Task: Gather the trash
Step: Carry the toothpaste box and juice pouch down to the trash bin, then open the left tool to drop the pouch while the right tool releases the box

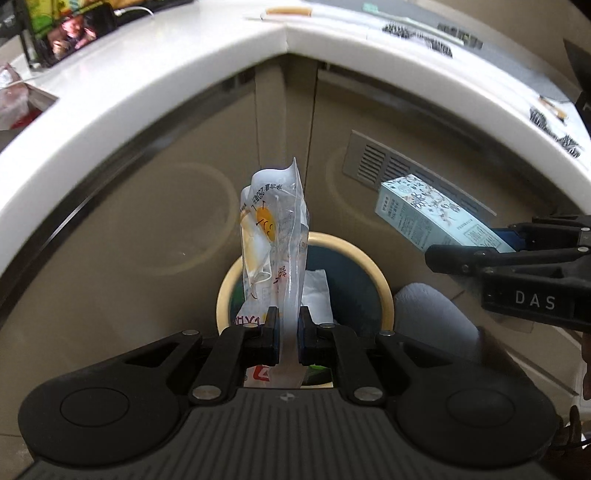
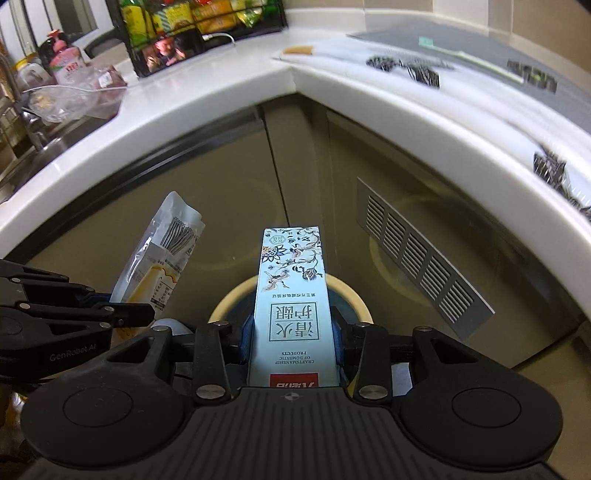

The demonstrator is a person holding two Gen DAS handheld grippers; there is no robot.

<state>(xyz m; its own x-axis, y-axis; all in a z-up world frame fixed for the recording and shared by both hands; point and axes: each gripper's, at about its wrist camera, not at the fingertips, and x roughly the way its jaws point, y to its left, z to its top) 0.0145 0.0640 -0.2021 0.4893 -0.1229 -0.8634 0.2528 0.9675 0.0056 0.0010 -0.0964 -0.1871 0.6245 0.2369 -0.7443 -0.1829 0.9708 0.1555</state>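
Observation:
My left gripper (image 1: 289, 328) is shut on a clear plastic wrapper (image 1: 275, 236) with a yellow print and holds it upright over a round bin (image 1: 384, 291) with a cream rim. The bin holds white paper and other trash. My right gripper (image 2: 293, 332) is shut on a pale blue floral carton (image 2: 291, 295) and holds it above the same bin (image 2: 354, 295). In the left wrist view the carton (image 1: 436, 214) and right gripper (image 1: 480, 254) sit at the right. In the right wrist view the wrapper (image 2: 162, 258) and left gripper (image 2: 110, 314) sit at the left.
The bin stands on the floor in the corner of beige cabinets with a vent grille (image 2: 417, 266). A white L-shaped counter (image 2: 221, 88) runs above, with a phone, snack rack (image 2: 199, 22), bottles, a plastic bag and a sink at left.

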